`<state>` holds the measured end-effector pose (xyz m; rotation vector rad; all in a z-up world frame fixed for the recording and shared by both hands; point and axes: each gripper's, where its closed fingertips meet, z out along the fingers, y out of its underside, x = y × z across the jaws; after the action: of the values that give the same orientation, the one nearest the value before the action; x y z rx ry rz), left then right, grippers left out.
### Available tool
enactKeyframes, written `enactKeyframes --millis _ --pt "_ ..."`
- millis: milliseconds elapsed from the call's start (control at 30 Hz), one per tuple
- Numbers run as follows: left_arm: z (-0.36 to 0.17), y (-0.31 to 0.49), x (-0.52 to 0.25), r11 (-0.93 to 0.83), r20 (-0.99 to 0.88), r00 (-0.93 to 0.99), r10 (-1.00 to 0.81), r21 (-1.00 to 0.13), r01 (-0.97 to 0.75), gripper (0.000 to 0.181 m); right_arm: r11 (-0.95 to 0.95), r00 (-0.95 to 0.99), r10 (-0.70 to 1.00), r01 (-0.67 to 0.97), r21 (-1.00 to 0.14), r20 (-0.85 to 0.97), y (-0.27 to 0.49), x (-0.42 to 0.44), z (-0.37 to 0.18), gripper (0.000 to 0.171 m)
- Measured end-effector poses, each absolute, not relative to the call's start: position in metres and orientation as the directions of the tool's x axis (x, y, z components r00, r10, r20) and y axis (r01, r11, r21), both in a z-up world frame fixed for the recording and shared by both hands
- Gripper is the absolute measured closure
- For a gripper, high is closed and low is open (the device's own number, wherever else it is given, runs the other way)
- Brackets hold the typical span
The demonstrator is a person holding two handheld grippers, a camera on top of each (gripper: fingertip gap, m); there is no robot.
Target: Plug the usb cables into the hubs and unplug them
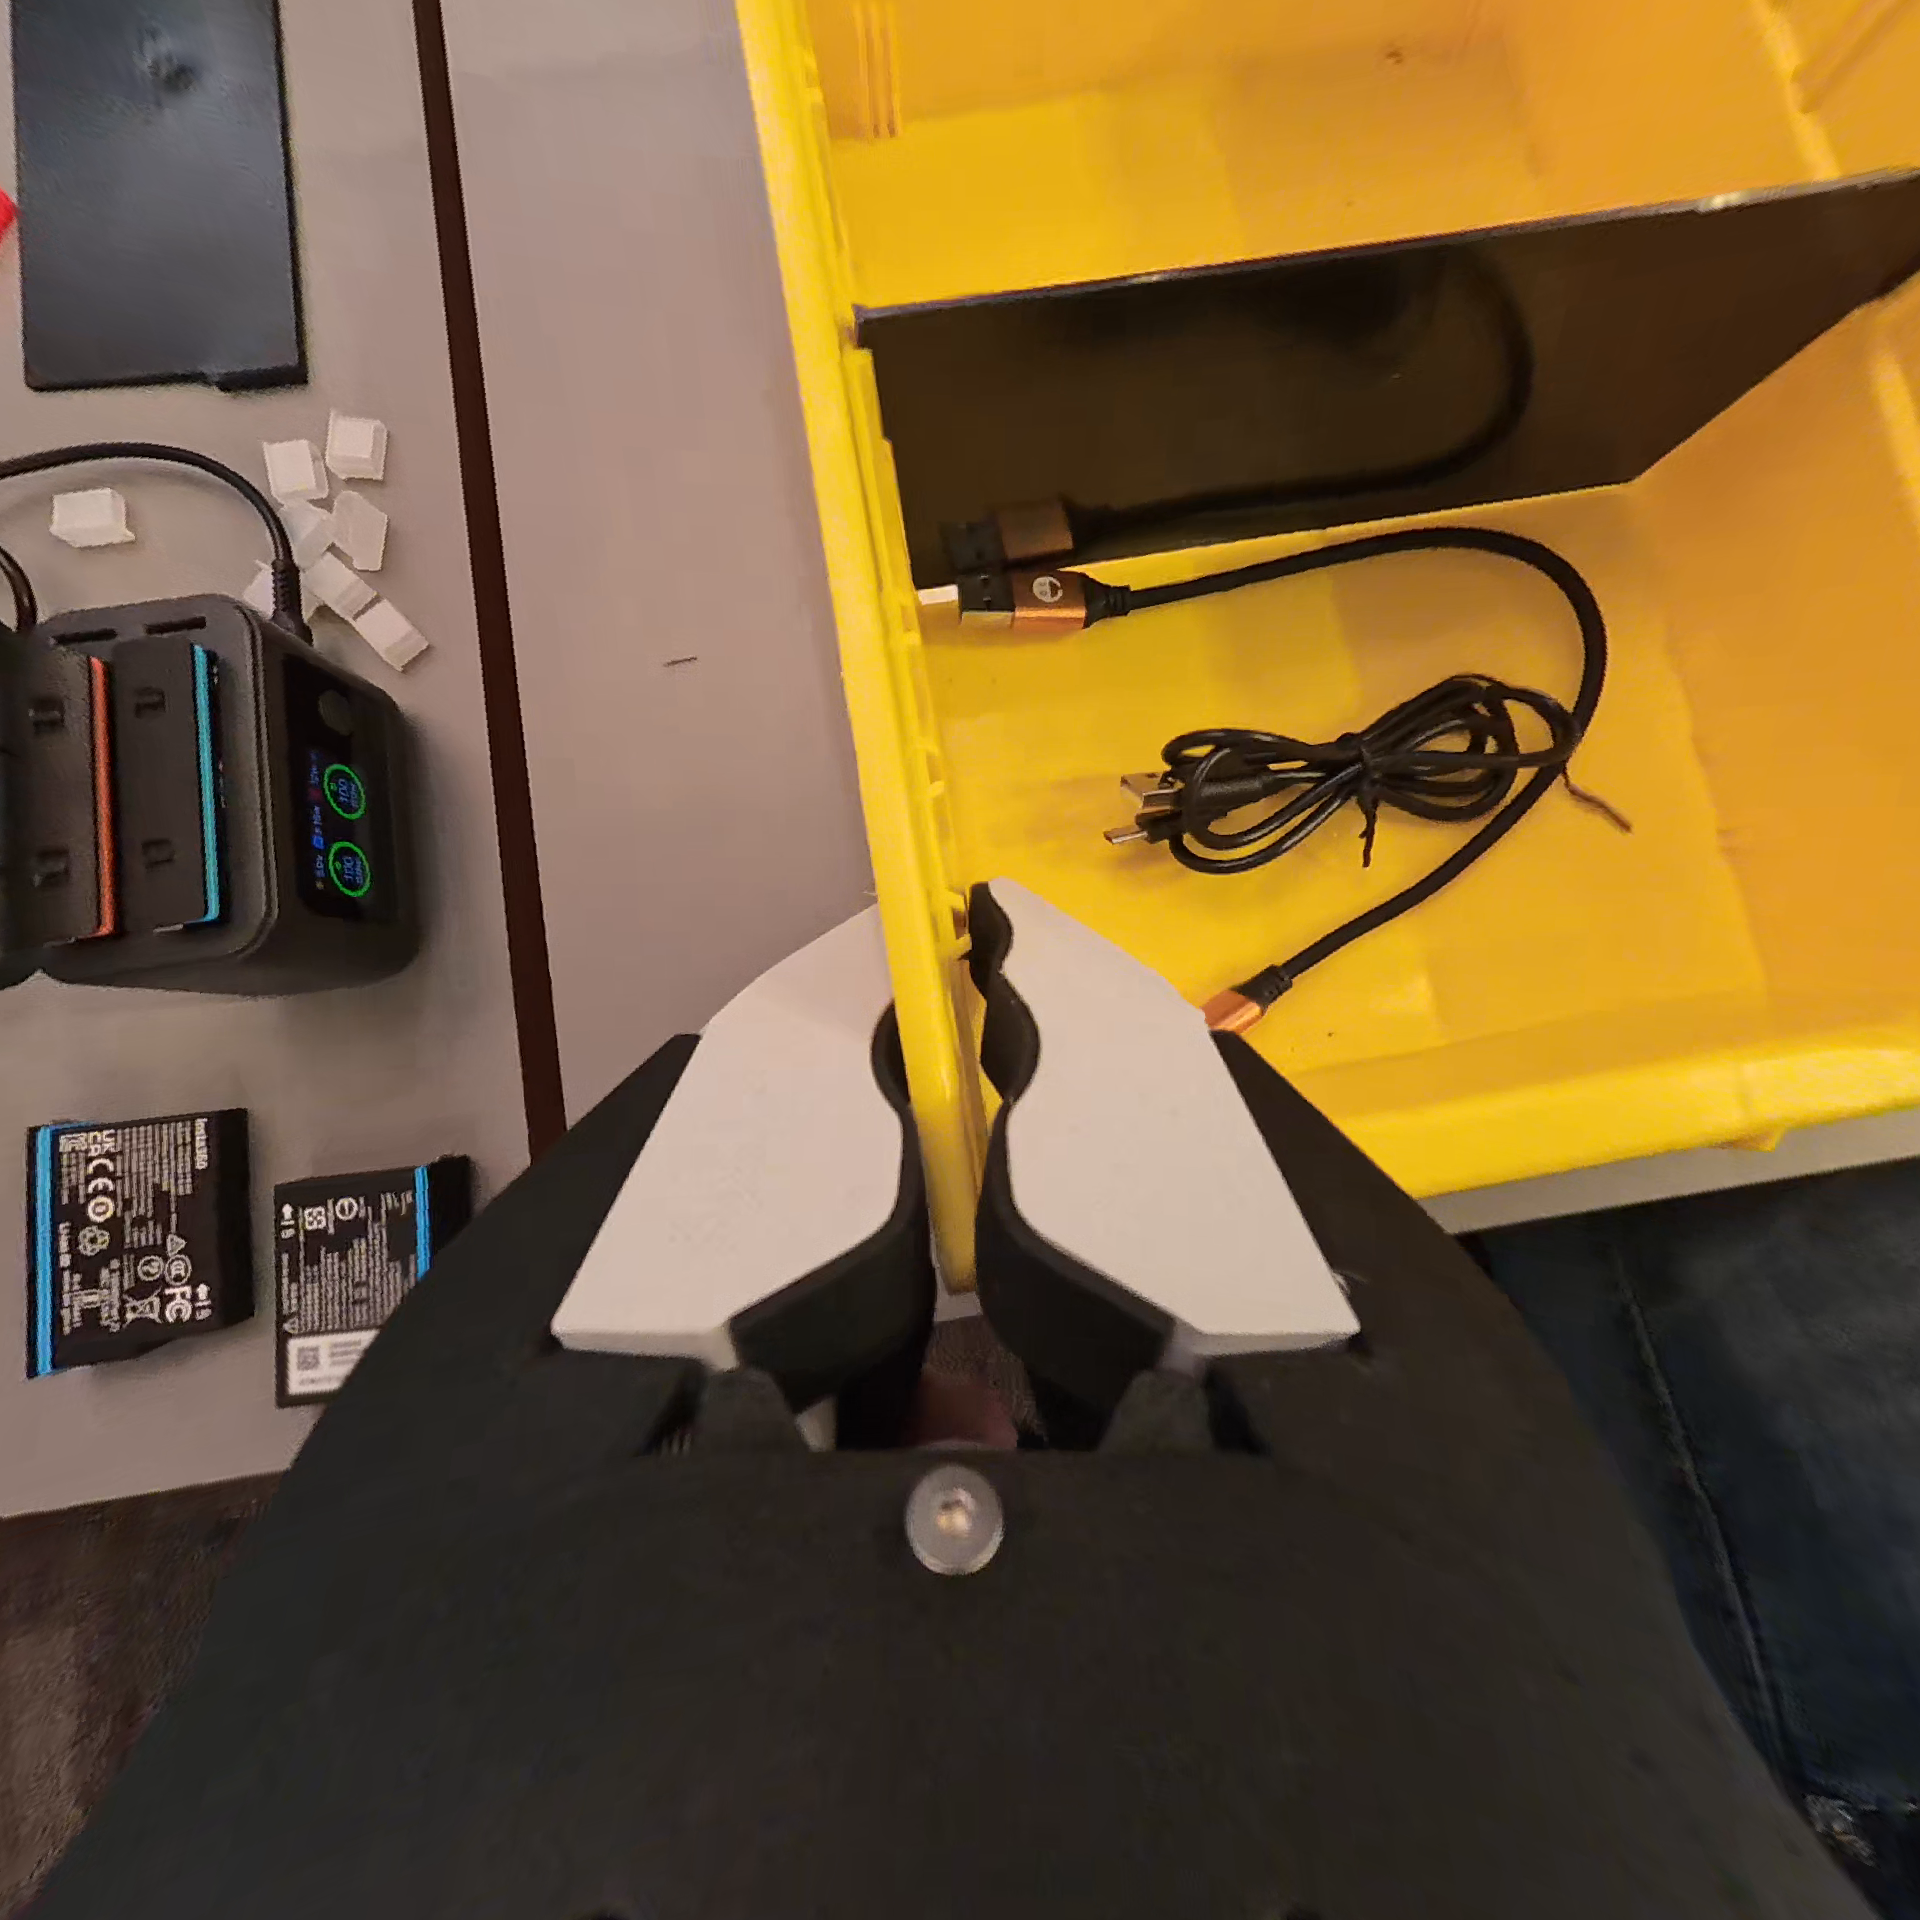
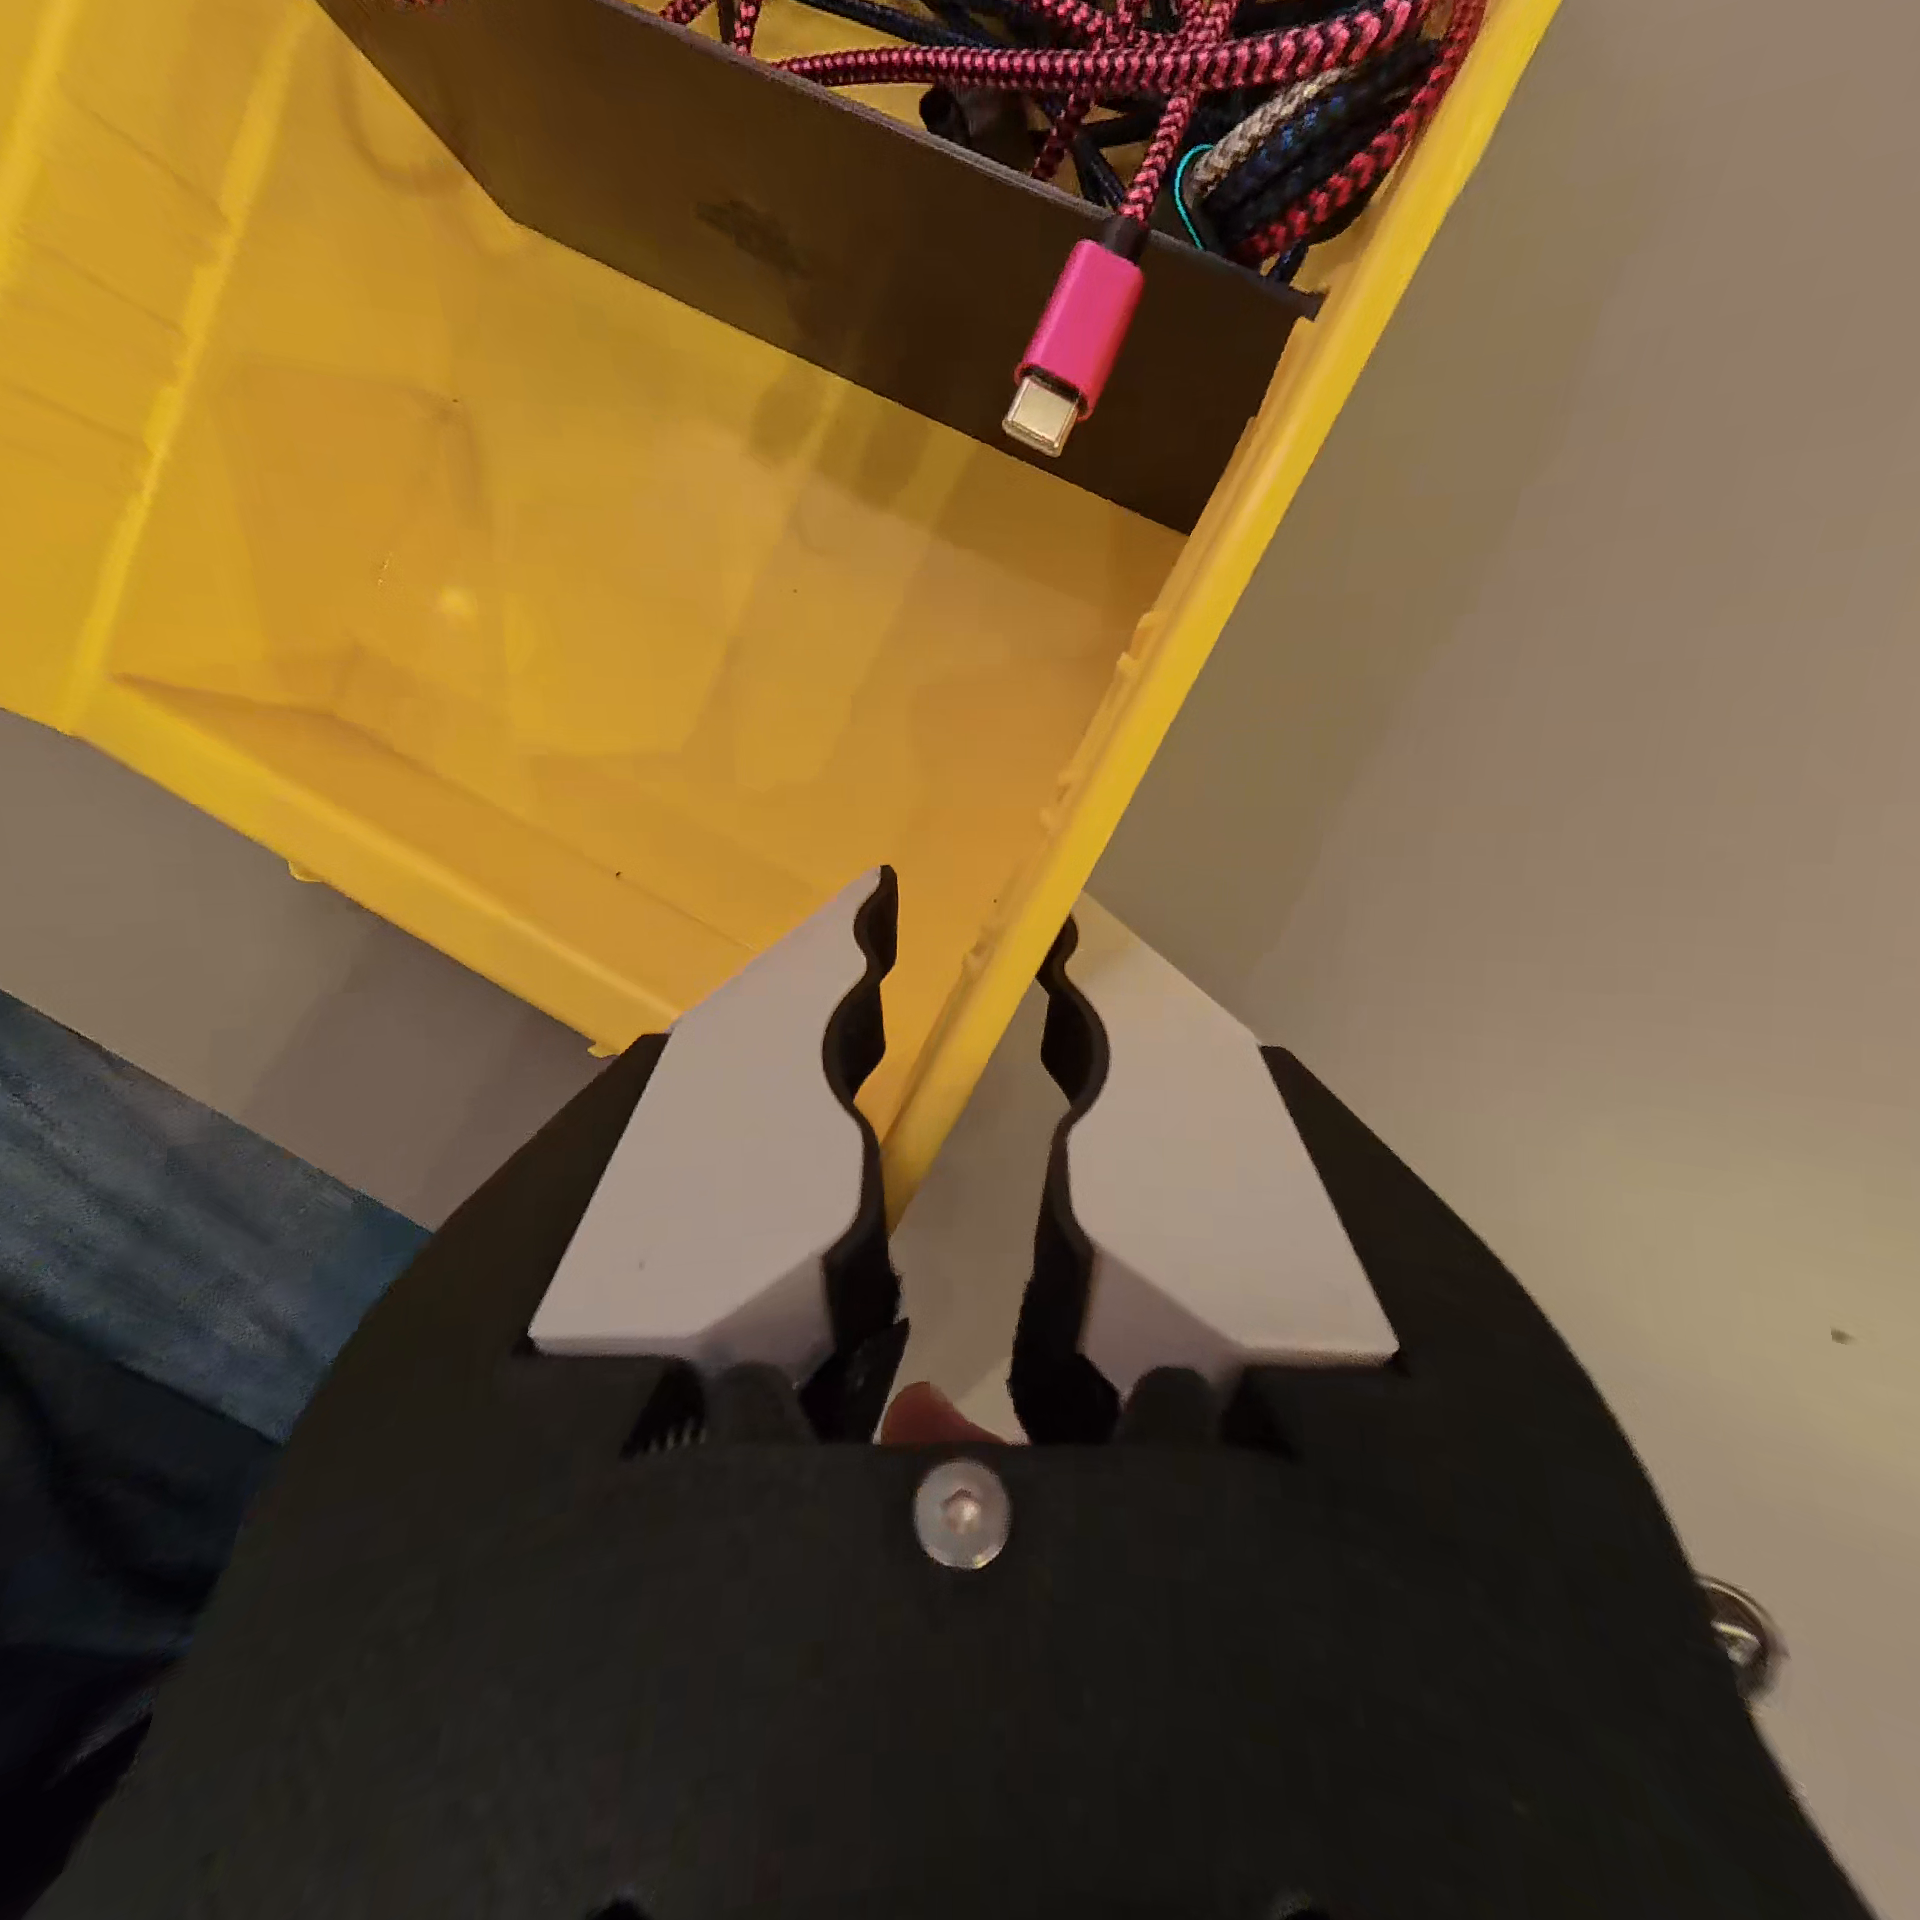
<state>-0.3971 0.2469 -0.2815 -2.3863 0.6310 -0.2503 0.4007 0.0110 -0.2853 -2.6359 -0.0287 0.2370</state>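
Both tongs are at the side walls of a yellow bin (image 1: 1558, 1091), so the step in hand looks like holding or shifting the bin; no cable is being plugged yet. The left tongs (image 1: 940, 914) are pinching the left wall (image 1: 914, 790) of the bin, low in the centre of the frame. The right tongs (image 2: 966, 914) straddle the right wall (image 2: 1195, 644) with a gap, so they are spread and not yet pressing.

The cables lie inside the bin: a black cable with copper plug (image 1: 1029, 601) in the middle of the left view, a small tied bundle (image 1: 1361, 779) below it, and a pink plug (image 2: 1070, 343) hanging over a black divider (image 2: 790, 239) in the upper right of the right view. I see no hub in either view. A charger (image 1: 239, 790) stands on the tabletop (image 1: 644, 520) at left.

Next, I think, one pair of tongs must let go and pick up a plug.
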Motion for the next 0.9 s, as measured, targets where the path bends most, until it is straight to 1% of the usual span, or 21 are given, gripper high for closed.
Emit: enactKeyframes --millis 67,167,267,567,600,633,700,733,767,800,833,900 --pt "-0.276 0.243 -0.397 -0.669 0.050 0.872 -0.487 -0.663 -0.336 0.177 -0.871 0.986 0.056 -0.029 -0.490 -0.159 0.020 0.381 -0.285 0.147" --pt "-0.266 0.237 -0.397 -0.660 0.089 0.872 -0.481 -0.691 -0.294 0.176 -0.875 0.989 0.088 0.019 -0.484 -0.120 0.030 0.349 -0.286 0.145" --pt "-0.265 0.230 -0.393 -0.644 0.081 0.856 -0.510 -0.695 -0.319 0.177 -0.865 0.981 0.121 0.031 -0.501 -0.148 0.045 0.314 -0.286 0.141" --pt "-0.281 0.228 -0.376 -0.643 0.140 0.798 -0.587 -0.680 -0.353 0.176 -0.849 0.967 0.216 0.117 -0.515 -0.136 0.075 0.239 -0.286 0.139" --pt "-0.281 0.228 -0.372 -0.637 0.156 0.783 -0.602 -0.685 -0.354 0.172 -0.848 0.965 0.225 0.124 -0.515 -0.138 0.078 0.232 -0.286 0.138" --pt "-0.283 0.227 -0.368 -0.641 0.168 0.772 -0.613 -0.676 -0.362 0.162 -0.845 0.961 0.236 0.131 -0.518 -0.142 0.080 0.224 -0.286 0.138" --pt "-0.288 0.227 -0.365 -0.667 0.188 0.764 -0.618 -0.640 -0.382 0.146 -0.841 0.957 0.253 0.144 -0.521 -0.145 0.085 0.211 -0.286 0.138" --pt "-0.290 0.227 -0.362 -0.689 0.224 0.755 -0.616 -0.619 -0.377 0.143 -0.839 0.954 0.262 0.150 -0.523 -0.147 0.087 0.205 -0.286 0.137" --pt "-0.292 0.224 -0.355 -0.717 0.289 0.734 -0.614 -0.594 -0.366 0.148 -0.838 0.950 0.273 0.159 -0.523 -0.149 0.090 0.198 -0.286 0.137" --pt "-0.292 0.225 -0.353 -0.724 0.308 0.733 -0.607 -0.594 -0.350 0.150 -0.836 0.948 0.281 0.166 -0.523 -0.149 0.092 0.193 -0.286 0.137" --pt "-0.290 0.228 -0.353 -0.710 0.297 0.733 -0.612 -0.616 -0.343 0.161 -0.833 0.945 0.290 0.172 -0.525 -0.150 0.094 0.187 -0.286 0.136" --pt "-0.289 0.234 -0.359 -0.684 0.243 0.761 -0.602 -0.648 -0.335 0.177 -0.829 0.939 0.307 0.185 -0.528 -0.153 0.098 0.176 -0.286 0.136"
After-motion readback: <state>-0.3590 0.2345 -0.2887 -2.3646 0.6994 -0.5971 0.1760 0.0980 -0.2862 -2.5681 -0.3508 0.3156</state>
